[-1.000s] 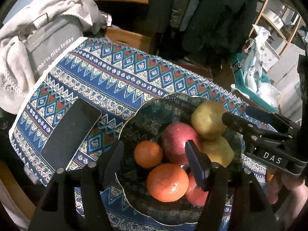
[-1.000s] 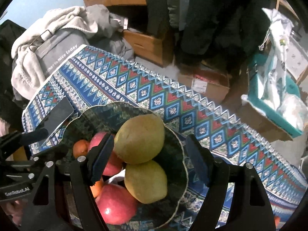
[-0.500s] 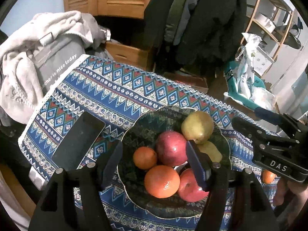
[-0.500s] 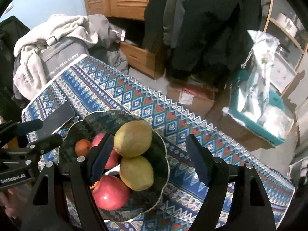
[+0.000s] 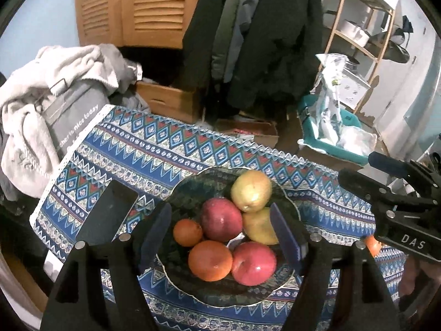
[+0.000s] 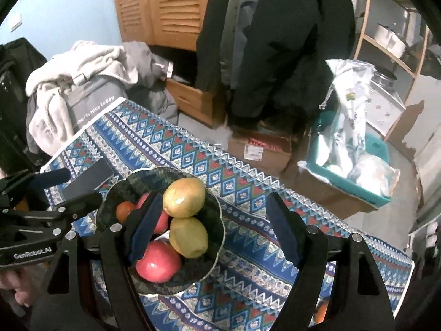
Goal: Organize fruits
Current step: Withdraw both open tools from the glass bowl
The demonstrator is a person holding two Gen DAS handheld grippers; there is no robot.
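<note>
Patterned blue tablecloth [image 5: 171,149] under both my tools, cluttered room behind.

Left gripper [image 5: 220,230]: jaws opening, nothing between the pads, hanging above the bowl. Right gripper [image 6: 213,227]: jaws wide, nothing gripped; "DAS" reads on its body in the left view, "GenRobot.AI" on the left tool's body in the right view.

Dark scalloped bowl [image 5: 193,190] sits on the cloth just below the fingers. Contents, near to far: big orange [image 5: 210,260] and red apple [image 5: 254,263] at the near rim, touching; small orange [image 5: 188,232], second red apple [image 5: 221,219] and a yellow-green pear [image 5: 260,227] mid-bowl; another pear [image 5: 251,190] on top at the far side. Lower pear's long axis runs near-to-far in the right view; the upper one lies roughly crosswise.

One more orange fruit [image 5: 372,244] on the cloth right of the bowl, mostly hidden by the right tool.

Black phone [image 5: 107,218] lies flat left of the bowl, screen dark.

Past the table edge: grey bag [image 5: 74,121] printed "...is nice today", white towel over it; cardboard boxes [image 6: 259,149], teal bin [image 6: 355,176] holding plastic bags, dark coats, louvred wood doors.
</note>
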